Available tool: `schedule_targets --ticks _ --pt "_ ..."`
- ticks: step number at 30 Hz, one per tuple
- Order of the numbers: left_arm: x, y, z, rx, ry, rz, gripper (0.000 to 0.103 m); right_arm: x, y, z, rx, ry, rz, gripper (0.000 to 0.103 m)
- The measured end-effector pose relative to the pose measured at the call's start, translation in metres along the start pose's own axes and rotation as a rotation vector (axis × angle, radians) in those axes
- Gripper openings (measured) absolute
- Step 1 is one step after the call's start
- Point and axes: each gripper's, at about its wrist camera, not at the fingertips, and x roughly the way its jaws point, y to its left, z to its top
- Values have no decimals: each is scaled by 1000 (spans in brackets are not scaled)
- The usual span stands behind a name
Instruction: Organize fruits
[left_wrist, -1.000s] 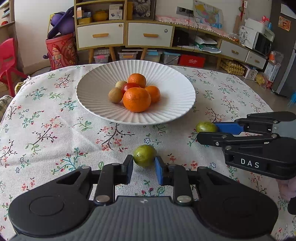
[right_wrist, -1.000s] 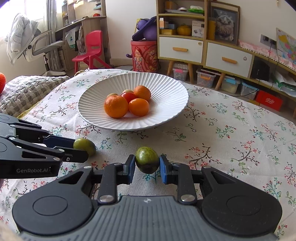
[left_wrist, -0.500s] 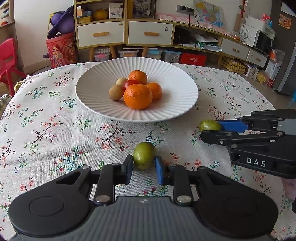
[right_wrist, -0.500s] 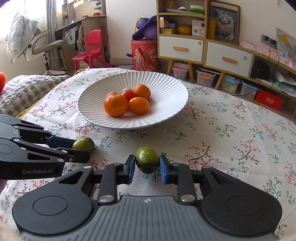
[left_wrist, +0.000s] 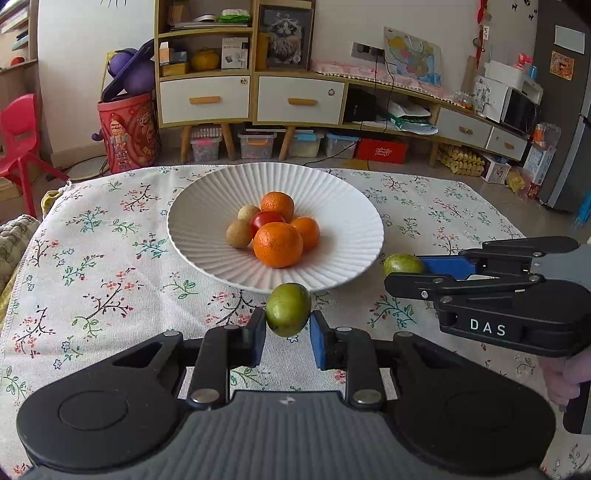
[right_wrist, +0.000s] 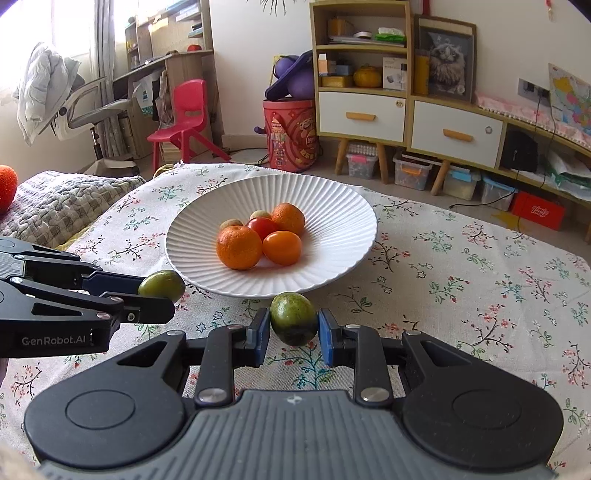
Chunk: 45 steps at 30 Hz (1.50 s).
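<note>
item: wide white ribbed plate (left_wrist: 207, 206) (right_wrist: 332, 206) on my flowered tablecloth (left_wrist: 92, 266) (right_wrist: 461, 266), holding three round oranges (left_wrist: 277, 244) (right_wrist: 238, 247), one red tomato (left_wrist: 264, 218) (right_wrist: 261, 225) and two small tan fruits (left_wrist: 238, 233) (right_wrist: 231, 223), all bunched at its middle. item: my left gripper (left_wrist: 287, 338) (right_wrist: 157, 295), clenched on a green round fruit (left_wrist: 288, 309) (right_wrist: 161, 283) just short of the near rim. item: my right gripper (right_wrist: 294, 335) (left_wrist: 402, 275), clenched on a second green fruit (right_wrist: 294, 318) (left_wrist: 402, 264) beside the rim. bare cloth lies left and right of the plate.
</note>
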Motion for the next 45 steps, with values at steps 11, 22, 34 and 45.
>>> schedule_targets --ticks 11,22,34,45 --pt "16 13 21 -23 -17 58 9 15 2 19 15 -20 -10 25" --pt "33 15 28 -32 -3 88 10 33 -7 30 19 -16 -52 25" --pt "33 13 29 -27 -19 88 16 32 -8 28 10 -19 -75 31" --pt "15 14 22 -45 -31 79 41 17 -8 25 38 -19 -58 45"
